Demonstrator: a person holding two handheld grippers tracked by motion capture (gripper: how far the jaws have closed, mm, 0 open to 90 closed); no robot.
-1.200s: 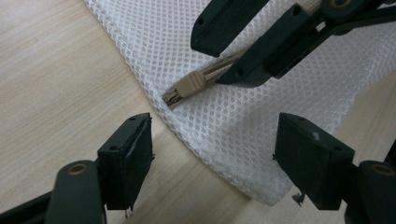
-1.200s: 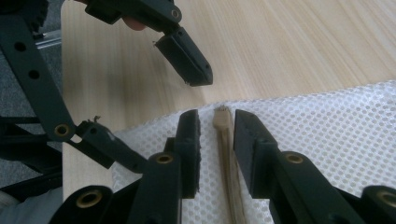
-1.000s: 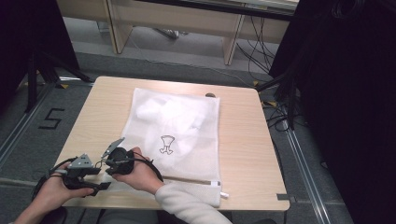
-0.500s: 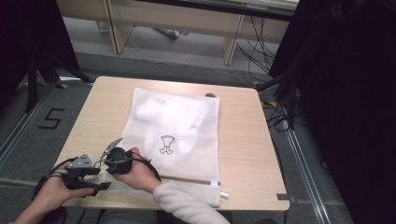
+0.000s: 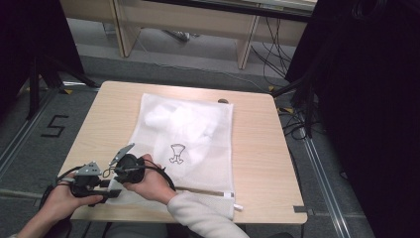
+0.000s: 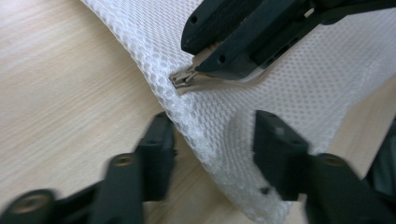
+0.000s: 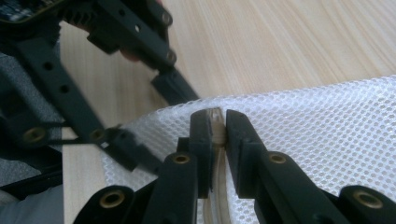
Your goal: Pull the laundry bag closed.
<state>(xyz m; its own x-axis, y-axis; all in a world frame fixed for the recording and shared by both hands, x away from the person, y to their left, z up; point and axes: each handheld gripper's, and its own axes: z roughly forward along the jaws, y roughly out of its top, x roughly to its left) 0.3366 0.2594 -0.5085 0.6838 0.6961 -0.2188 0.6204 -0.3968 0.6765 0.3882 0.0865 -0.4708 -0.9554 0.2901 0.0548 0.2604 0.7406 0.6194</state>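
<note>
At the near left corner of the desk [image 5: 257, 148], two hands come in from the bottom edge, each holding a set of tongs over the near left corner of a white mesh laundry bag [image 5: 198, 124]. On the person's left, the left gripper [image 5: 106, 186] sits at the desk's near edge, its jaws on either side of the bag's folded corner; they have just been closing, yet in the left gripper view [image 6: 212, 149] the mesh lies between them with a gap still showing at each pad, so they stand apart and do not press on it. Just beside it, the right gripper [image 5: 118, 173], held by a hand in a pale sleeve [image 5: 208, 223], points toward the same corner. Its jaws are clamped together on the beige zipper pull [image 6: 184, 78], which the right gripper view [image 7: 215, 126] shows pinched between the two black pads at the end of the zipper tape. That tape runs along the bag's near edge toward the desk's near right corner. Farther in, the bag lies flat across the middle of the desk, reaching almost to the far edge, with a small black drawing [image 5: 177, 152] near its middle and something white and bunched [image 5: 168, 116] inside its far half. Beyond the desk's far edge, cables [image 5: 270, 42] trail over the grey floor.
</note>
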